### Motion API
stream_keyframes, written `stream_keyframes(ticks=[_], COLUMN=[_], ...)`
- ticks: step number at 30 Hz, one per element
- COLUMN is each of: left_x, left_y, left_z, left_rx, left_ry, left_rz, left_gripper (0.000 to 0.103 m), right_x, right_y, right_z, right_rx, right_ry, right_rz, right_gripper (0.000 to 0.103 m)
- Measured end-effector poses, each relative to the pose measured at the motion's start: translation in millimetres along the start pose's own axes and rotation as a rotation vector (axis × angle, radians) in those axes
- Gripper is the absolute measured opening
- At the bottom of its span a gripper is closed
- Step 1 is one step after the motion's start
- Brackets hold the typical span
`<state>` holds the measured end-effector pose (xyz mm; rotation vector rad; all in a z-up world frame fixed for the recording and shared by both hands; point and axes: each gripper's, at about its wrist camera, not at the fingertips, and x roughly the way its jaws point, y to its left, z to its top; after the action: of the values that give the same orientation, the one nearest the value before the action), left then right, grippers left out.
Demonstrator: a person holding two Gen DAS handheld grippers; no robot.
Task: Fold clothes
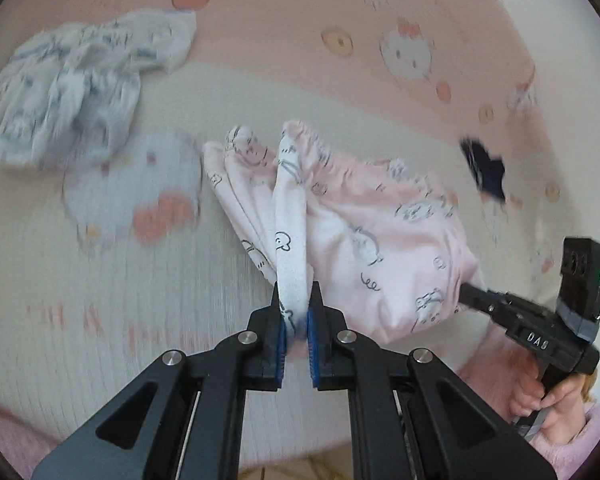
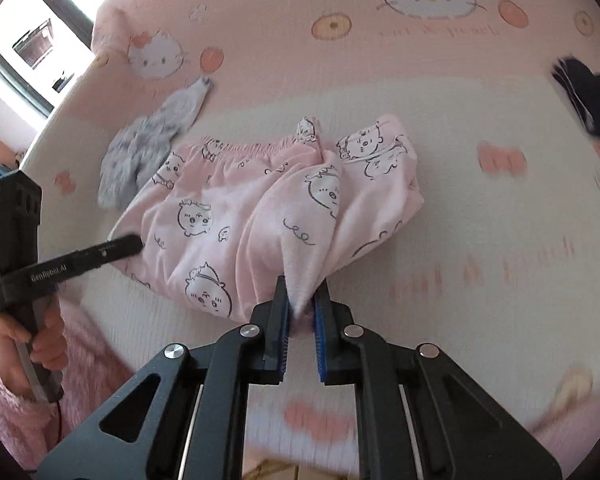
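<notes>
Pink cartoon-print shorts (image 1: 380,240) (image 2: 240,216) lie bunched on the bed sheet, elastic waistband at the far side. My left gripper (image 1: 297,312) is shut on a pulled-up white-lined edge of the shorts. My right gripper (image 2: 303,300) is shut on another gathered corner of the same shorts. In the left wrist view the right gripper's fingers (image 1: 476,300) reach the shorts from the right. In the right wrist view the left gripper's fingers (image 2: 120,246) meet the shorts' left edge.
A crumpled pale blue-white garment (image 1: 68,88) (image 2: 148,152) lies at the far left on the cartoon cat sheet (image 2: 480,240). A dark navy item (image 1: 486,172) (image 2: 588,100) lies at the right. A person's hands in fuzzy pink sleeves (image 2: 16,380) hold the handles.
</notes>
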<state>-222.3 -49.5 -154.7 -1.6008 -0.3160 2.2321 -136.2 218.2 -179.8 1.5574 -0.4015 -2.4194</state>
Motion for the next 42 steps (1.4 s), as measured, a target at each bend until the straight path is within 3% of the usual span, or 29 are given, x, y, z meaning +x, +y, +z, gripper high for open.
stream_keyframes(ticks=[4, 5, 9, 10, 11, 13, 16, 18, 20, 22, 23, 25, 27, 30, 32, 35, 39, 42], left_x=[19, 17, 4, 0, -4, -15, -36, -42, -27, -7, 0, 9, 9, 14, 17, 16, 9, 1], left_y=[3, 3, 12, 20, 27, 39, 27, 13, -11, -23, -22, -13, -15, -23, -30, -39, -34, -15], left_z=[-35, -38, -49, -54, -58, -63, -59, -60, -58, -67, -71, -75, -73, -71, -72, -74, -73, -68], left_rx=[0.029, 0.027, -0.004, -0.027, -0.050, -0.117, -0.046, 0.017, 0.083, 0.129, 0.114, 0.048, 0.059, 0.106, 0.140, 0.201, 0.194, 0.166], left_ry=[0.114, 0.107, 0.059, 0.052, 0.046, 0.022, -0.097, -0.143, -0.100, -0.020, 0.013, 0.084, 0.079, 0.073, 0.071, 0.055, 0.037, 0.031], left_rz=[0.050, 0.048, 0.050, 0.084, 0.121, 0.109, 0.201, 0.193, 0.164, 0.269, 0.293, 0.260, 0.258, 0.250, 0.251, 0.281, 0.294, 0.361], left_gripper=[0.010, 0.010, 0.013, 0.014, 0.026, 0.034, 0.034, 0.034, 0.034, 0.034, 0.034, 0.034, 0.034, 0.027, 0.016, 0.010, 0.007, 0.001], right_x=[-2, 0, -2, -4, -4, -7, -22, -22, -22, -21, -14, 0, 8, 20, 21, 21, 13, 6], right_y=[-12, -13, -13, -12, -14, -16, -11, -10, -11, -12, -11, -8, -4, 3, 11, 20, 26, 26], right_z=[-39, -44, -51, -52, -53, -56, -54, -53, -52, -51, -51, -52, -54, -56, -55, -56, -54, -54], right_rx=[0.021, 0.026, 0.002, -0.008, 0.004, 0.032, 0.010, 0.023, 0.043, 0.062, 0.075, 0.084, 0.060, 0.020, -0.017, -0.058, -0.070, -0.071], right_ry=[0.073, 0.083, 0.067, 0.058, 0.059, 0.061, 0.030, 0.020, 0.013, 0.006, 0.027, 0.070, 0.089, 0.108, 0.089, 0.071, 0.037, 0.016], right_rz=[-0.065, -0.069, -0.098, -0.109, -0.108, -0.113, -0.194, -0.193, -0.181, -0.169, -0.159, -0.147, -0.157, -0.178, -0.201, -0.234, -0.252, -0.254], right_gripper=[0.010, 0.010, 0.010, 0.010, 0.011, 0.013, 0.018, 0.022, 0.026, 0.027, 0.027, 0.028, 0.036, 0.031, 0.017, 0.013, 0.012, 0.011])
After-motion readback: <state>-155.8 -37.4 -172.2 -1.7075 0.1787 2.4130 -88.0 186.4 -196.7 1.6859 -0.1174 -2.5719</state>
